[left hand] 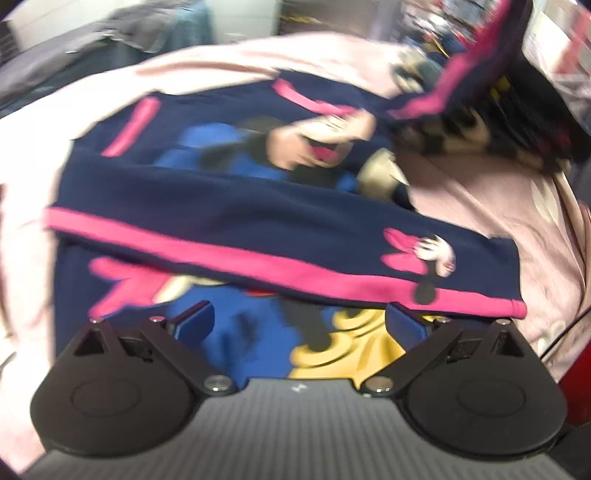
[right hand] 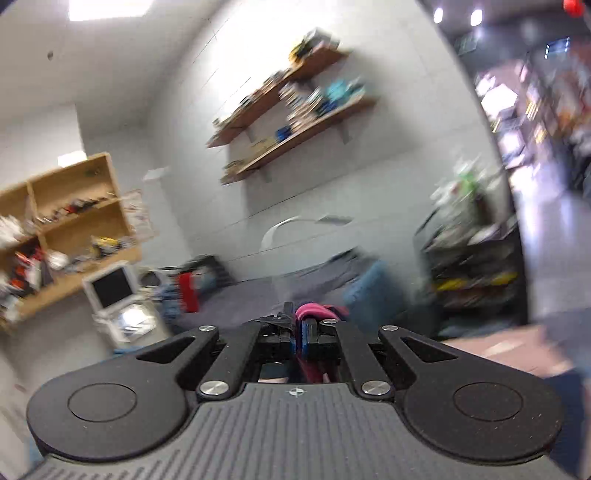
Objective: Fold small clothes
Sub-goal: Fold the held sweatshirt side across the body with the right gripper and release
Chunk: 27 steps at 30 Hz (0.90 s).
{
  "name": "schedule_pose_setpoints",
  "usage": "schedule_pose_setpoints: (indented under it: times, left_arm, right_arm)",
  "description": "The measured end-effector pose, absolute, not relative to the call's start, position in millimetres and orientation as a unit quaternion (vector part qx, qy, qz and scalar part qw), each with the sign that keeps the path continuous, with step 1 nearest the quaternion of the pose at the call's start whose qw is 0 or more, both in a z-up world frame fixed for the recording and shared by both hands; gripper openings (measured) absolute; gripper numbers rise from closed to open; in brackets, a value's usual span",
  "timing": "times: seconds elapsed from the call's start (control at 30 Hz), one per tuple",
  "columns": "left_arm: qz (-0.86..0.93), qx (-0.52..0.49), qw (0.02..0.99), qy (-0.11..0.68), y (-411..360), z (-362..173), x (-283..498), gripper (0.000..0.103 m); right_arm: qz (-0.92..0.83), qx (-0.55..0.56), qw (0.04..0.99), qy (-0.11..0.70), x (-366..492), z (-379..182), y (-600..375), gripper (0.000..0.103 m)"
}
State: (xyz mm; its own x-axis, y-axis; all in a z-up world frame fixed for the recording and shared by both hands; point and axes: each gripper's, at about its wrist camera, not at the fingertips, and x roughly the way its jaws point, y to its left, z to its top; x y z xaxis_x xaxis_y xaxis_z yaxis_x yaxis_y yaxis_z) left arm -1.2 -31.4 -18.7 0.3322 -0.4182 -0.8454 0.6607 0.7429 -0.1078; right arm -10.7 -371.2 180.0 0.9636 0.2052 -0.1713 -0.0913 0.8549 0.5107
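Note:
A small navy garment [left hand: 229, 206] with pink trim and a cartoon print lies on a pale pink sheet [left hand: 491, 206]. One sleeve is folded across its body. My left gripper [left hand: 299, 321] is open and empty, hovering just above the garment's lower part. At the upper right the garment's other sleeve [left hand: 461, 70] is lifted off the bed. My right gripper [right hand: 299, 332] is shut on pink and navy fabric [right hand: 314, 310] and points up at the room, away from the bed.
A dark patterned cloth [left hand: 498, 136] lies at the bed's right side. Grey clothes [left hand: 140, 29] are piled behind the bed. The right wrist view shows wall shelves [right hand: 295, 122], a wooden cabinet [right hand: 70, 229] and a black rack [right hand: 476, 266].

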Motion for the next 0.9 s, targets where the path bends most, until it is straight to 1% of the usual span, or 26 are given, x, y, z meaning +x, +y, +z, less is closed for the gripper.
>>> schedule_pose_setpoints:
  times: [0.07,0.13,0.23,0.33,0.4,0.43,0.47,0.5,0.53,0.57,0.63,0.73,0.8,0.87,0.9]
  left_arm:
    - [-0.285,0.124,0.831,0.462,0.2,-9.1,2.7,0.100]
    - [-0.224,0.121,0.852,0.457,37.4,-0.1,5.6,0.100]
    - [-0.136,0.105,0.868,0.466,97.0,7.3,14.5,0.100]
    - [-0.073,0.084,0.873,0.474,147.6,13.1,18.8,0.100]
    - [-0.047,0.076,0.875,0.476,170.0,15.2,18.1,0.100]
    - [-0.041,0.073,0.875,0.477,176.8,15.4,17.3,0.100]
    - [-0.039,0.068,0.875,0.478,181.3,14.9,16.9,0.100]
    - [-0.044,0.063,0.874,0.480,183.4,12.8,17.2,0.100]
    - [-0.051,0.060,0.871,0.484,182.5,10.0,18.4,0.100]
    - [-0.058,0.061,0.869,0.488,179.6,7.2,19.4,0.100]
    - [-0.075,0.067,0.867,0.488,168.1,2.1,20.3,0.100]
    - [-0.104,0.067,0.867,0.483,145.3,-7.0,13.5,0.101]
    - [-0.117,0.075,0.865,0.483,131.8,-16.6,18.9,0.101]
    - [-0.121,0.090,0.866,0.477,119.0,-21.0,21.9,0.101]
    - [-0.124,0.097,0.867,0.473,113.0,-21.1,21.7,0.101]
  right_arm:
    - [0.160,0.307,0.925,0.158,2.8,150.2,-321.1,0.006]
    - [0.218,0.354,0.886,0.207,15.9,107.5,-274.3,0.006]
    - [0.258,0.390,0.840,0.277,25.4,42.4,-201.2,0.006]
    - [0.302,0.377,0.801,0.353,21.0,-12.2,-131.0,0.006]
    - [0.312,0.337,0.794,0.398,8.3,-37.4,-100.4,0.006]
    - [0.308,0.303,0.804,0.409,1.4,-47.4,-88.4,0.008]
    - [0.302,0.278,0.811,0.417,-2.5,-55.6,-82.8,0.022]
    - [0.296,0.262,0.811,0.432,-3.5,-65.3,-79.4,0.033]
    - [0.293,0.249,0.804,0.454,-1.7,-72.1,-79.8,0.062]
    - [0.284,0.245,0.797,0.473,-0.9,-74.6,-86.1,0.082]
    - [0.274,0.248,0.806,0.462,-7.0,-63.2,-117.7,0.082]
    - [0.251,0.222,0.839,0.429,0.4,-13.9,-173.5,0.082]
    - [0.179,0.175,0.871,0.421,24.1,13.1,-215.0,0.091]
    - [0.076,0.110,0.902,0.410,45.0,35.7,-253.8,0.103]
    - [0.023,0.074,0.905,0.418,59.5,41.7,-270.3,0.103]
